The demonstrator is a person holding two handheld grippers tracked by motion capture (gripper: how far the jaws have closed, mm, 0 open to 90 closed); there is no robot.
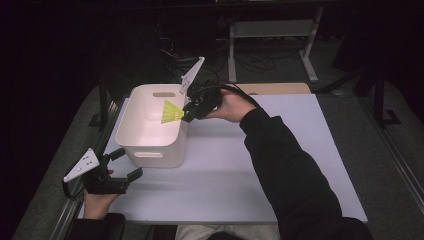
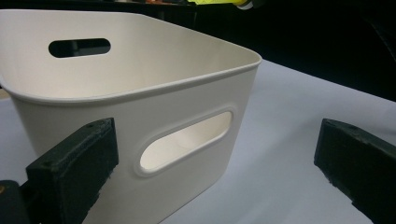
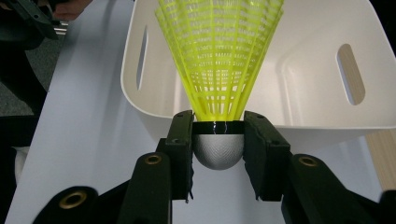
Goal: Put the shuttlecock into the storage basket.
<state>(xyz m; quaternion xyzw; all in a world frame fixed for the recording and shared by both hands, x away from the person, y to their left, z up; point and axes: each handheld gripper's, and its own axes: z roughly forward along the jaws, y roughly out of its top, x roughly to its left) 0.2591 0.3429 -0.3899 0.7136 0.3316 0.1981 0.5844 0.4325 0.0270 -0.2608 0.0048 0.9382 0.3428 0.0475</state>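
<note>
Smooth plastic bin [image 1: 150,127], mesh-ribbed yellow shuttlecock [image 3: 219,51] (plastic, silvery textured cap), matt white table [image 1: 280,165].

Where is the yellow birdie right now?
The yellow shuttlecock is pinched by its cork in the right gripper, held over the right rim of the white bin near the table's back left in the high view.

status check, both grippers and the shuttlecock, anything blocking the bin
Right gripper shut on yellow shuttlecock, held at white bin's rim. Left gripper open, by bin's near end, touching nothing. Bin looks empty; nothing in the way.
</note>
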